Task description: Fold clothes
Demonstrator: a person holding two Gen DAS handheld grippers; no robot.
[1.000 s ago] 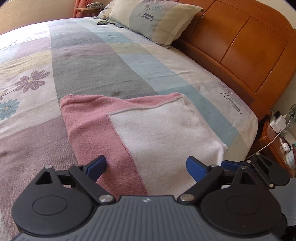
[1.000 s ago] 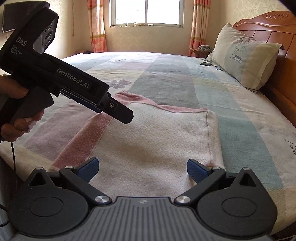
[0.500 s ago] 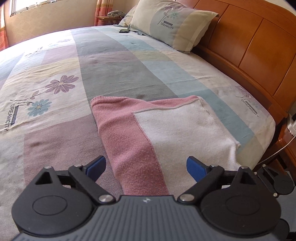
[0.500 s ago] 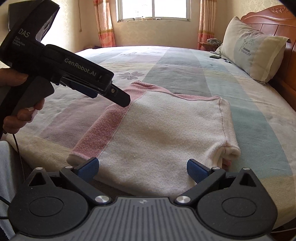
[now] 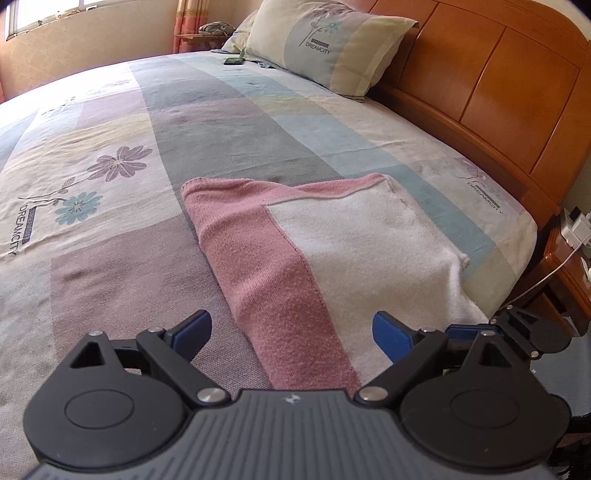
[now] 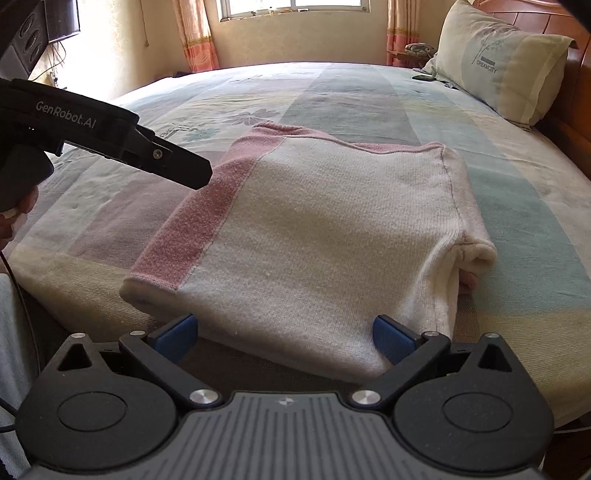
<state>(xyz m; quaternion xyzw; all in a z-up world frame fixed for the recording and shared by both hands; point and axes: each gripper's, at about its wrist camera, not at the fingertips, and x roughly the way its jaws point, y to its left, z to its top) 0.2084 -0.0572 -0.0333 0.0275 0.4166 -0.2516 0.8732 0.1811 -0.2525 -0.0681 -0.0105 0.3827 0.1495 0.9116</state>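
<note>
A folded pink and white knit garment [image 5: 325, 251] [image 6: 325, 221] lies flat on the bed near its front edge, with a white panel on top and a pink band along its left side. My left gripper [image 5: 291, 328] hovers open just in front of the pink band, holding nothing. My right gripper [image 6: 282, 332] is open too, at the garment's near edge with nothing between its fingers. In the right wrist view the left gripper [image 6: 177, 166] reaches in from the left above the bed, a hand on its grip.
The bed [image 5: 110, 266] has a patchwork floral cover. A pillow [image 5: 325, 40] leans on the wooden headboard [image 5: 491, 85], with a phone [image 5: 233, 61] beside it. A nightstand with a charger and cable [image 5: 576, 236] stands at the right. Window and curtains [image 6: 295, 29] are behind.
Both grippers have drawn back from the garment toward the bed's front edge and stayed open. The left gripper's view has swung left. The garment lies still.
</note>
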